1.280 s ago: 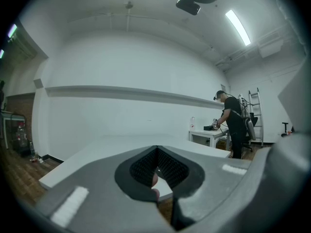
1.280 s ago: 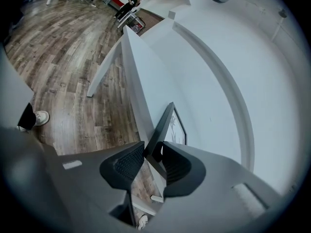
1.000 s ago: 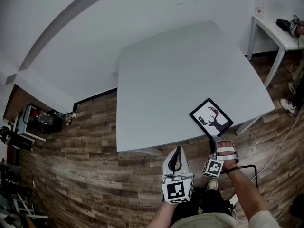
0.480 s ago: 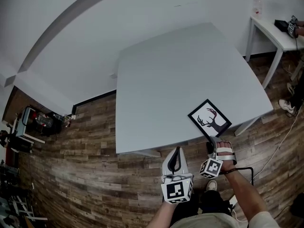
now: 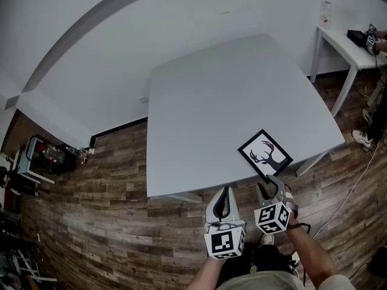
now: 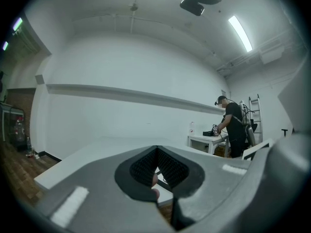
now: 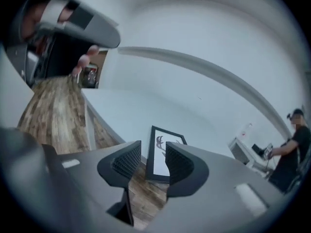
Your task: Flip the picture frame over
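Changed: our right hand-held gripper [image 5: 270, 186] has rolled upright and risen toward the near corner of the picture frame [image 5: 265, 154]. Its jaws have just been opening, with nothing between them. The left one has kept its place.
Left hand-held gripper [image 5: 225, 197]: clenched on nothing, with the pads meeting in its own view [image 6: 156, 165]. We hold it level over the floor [image 5: 109, 180], just short of the near edge of the surface [image 5: 211, 101].
Right hand-held gripper: released, jaws well apart and tilted down. In its own view [image 7: 153, 163] the frame [image 7: 156, 152] shows through the gap but lies beyond the pads, untouched.
Picture frame: flat on the grey surface near its near right corner, turned cornerwise to us. The picture side is up, a dark antlered animal on white inside a black border. The flip is not yet begun.
How it will handle: we judge it light, stiff and thin. The front is probably glazed, so it could crack if dropped, and it may slide on the smooth top.
Where to grip: we judge the near corner or edge best. Since it lies flush, we may need to draw it slightly past the rim so one jaw gets underneath.
Far right: a white side table [image 5: 347, 44], well apart.
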`<state>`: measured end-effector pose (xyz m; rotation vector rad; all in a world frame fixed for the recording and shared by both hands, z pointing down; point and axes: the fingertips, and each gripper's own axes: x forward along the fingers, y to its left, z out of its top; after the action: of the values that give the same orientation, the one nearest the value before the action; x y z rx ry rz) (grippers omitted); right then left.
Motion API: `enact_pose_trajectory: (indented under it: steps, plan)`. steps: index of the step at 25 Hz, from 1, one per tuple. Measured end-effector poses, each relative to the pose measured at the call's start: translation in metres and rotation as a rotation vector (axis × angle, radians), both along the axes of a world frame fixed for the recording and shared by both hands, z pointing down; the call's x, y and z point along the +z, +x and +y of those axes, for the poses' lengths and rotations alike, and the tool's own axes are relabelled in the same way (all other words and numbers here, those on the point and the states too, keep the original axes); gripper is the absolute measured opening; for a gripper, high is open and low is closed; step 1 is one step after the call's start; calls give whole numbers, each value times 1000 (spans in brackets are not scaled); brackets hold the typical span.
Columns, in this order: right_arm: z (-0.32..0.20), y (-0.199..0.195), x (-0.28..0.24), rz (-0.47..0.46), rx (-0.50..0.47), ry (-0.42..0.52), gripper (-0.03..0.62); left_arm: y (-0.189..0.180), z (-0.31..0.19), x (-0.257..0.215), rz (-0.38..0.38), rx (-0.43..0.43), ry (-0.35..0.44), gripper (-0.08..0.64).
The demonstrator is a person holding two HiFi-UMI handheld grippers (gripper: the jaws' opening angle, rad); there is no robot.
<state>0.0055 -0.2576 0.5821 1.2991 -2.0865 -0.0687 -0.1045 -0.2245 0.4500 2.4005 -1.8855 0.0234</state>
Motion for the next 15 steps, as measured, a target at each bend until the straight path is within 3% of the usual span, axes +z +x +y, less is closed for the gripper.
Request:
enact_pose_trajectory:
  steps: [4,13,15]
  plan:
    - [4,4,-39,-207,34,41,173,-4,-1,-8,6,0,21,0]
    - [13,28,-106,-432,66,186,155,-13,-1,-14,2,-9,37,0]
    - [19,33,-122,-475,53,244,119,-15,0,-17,4,-11,43,0]
